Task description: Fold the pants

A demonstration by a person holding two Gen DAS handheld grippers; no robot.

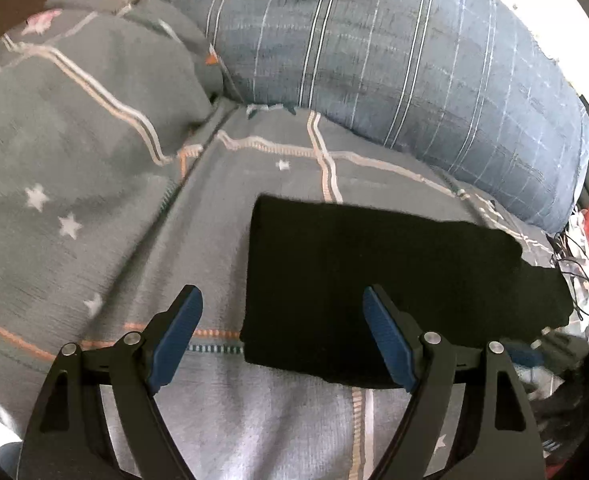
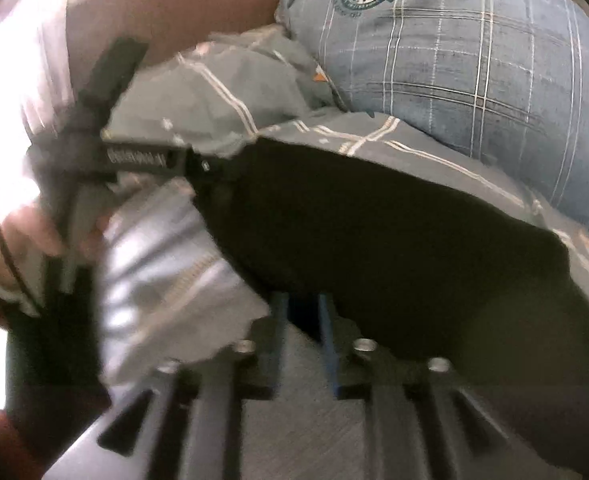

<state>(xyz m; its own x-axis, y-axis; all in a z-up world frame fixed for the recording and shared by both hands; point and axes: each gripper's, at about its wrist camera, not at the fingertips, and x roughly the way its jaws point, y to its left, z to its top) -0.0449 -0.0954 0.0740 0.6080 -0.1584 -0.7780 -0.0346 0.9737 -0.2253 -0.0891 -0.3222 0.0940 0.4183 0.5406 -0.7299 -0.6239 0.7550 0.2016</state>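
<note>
The black pants [image 1: 374, 280] lie folded on the grey star-printed blanket [image 1: 94, 200]. The left gripper [image 1: 282, 312] hangs over them, fingers wide apart – the right gripper [image 2: 300, 308] has fingers nearly together, its grip on the pants edge unclear.

The folded black pants [image 1: 378, 288] lie on the grey star-patterned bedspread [image 1: 94, 220] of the bed. Behind them rests the blue striped pillow [image 1: 394, 64], with a grey star-patterned pillow [image 1: 94, 80] to its left. The left gripper [image 1: 282, 336] hangs above the pants' near left edge.

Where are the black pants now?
In the left wrist view, the folded black pants lie right of centre on the grey star blanket, below the blue pillow.
</note>
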